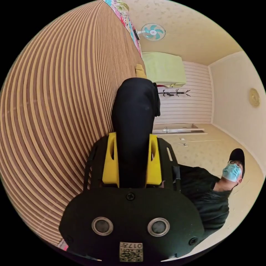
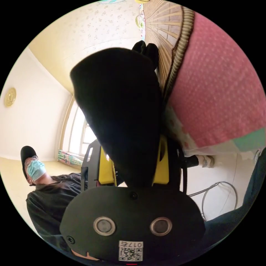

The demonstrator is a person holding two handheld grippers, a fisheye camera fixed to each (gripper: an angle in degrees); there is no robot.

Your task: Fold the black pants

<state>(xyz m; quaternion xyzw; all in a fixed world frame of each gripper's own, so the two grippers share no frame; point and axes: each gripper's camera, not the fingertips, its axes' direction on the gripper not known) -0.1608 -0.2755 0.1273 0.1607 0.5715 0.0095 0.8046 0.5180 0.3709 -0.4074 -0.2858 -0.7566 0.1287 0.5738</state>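
Black pants (image 1: 135, 116) are squeezed tight in my left gripper (image 1: 132, 158) and my right gripper (image 2: 134, 163), both sets of yellow fingers (image 1: 110, 160) pinching them.

Home bedroom: woven mat (image 1: 61, 110), wall fan (image 1: 153, 31)

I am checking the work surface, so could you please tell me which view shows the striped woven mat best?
The left gripper view: the striped woven mat spreads broadly beside the black pants clamped in the left gripper. In the right gripper view, a narrow wedge of mat appears between the pants in the right gripper and a pink cover.
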